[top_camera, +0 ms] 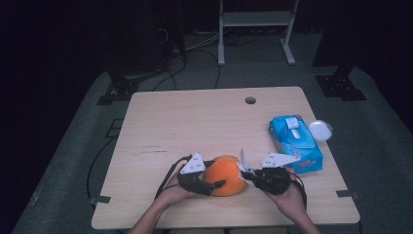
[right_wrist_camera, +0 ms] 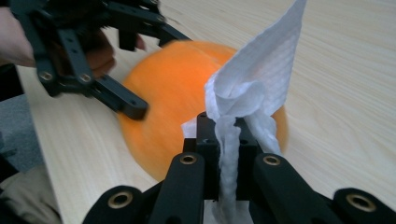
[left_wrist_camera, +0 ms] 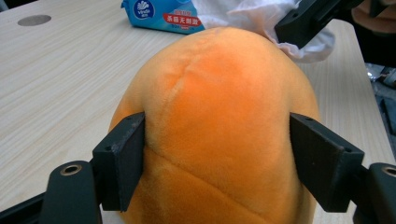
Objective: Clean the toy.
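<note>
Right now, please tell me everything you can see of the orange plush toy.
The orange plush toy is round and soft, with fuzzy fabric and stitched seams across its surface. It rests on the wooden table near the front edge. The left hand-held gripper clamps it on both sides. The right hand-held gripper, shut on a white tissue, holds the tissue beside it.

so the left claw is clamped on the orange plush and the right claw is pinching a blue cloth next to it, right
Not quite: the right claw is pinching a white tissue, not a blue cloth, as the right gripper view shows. The only blue thing is the wipes pack on the table. The left claw is clamped on the orange plush.
</note>
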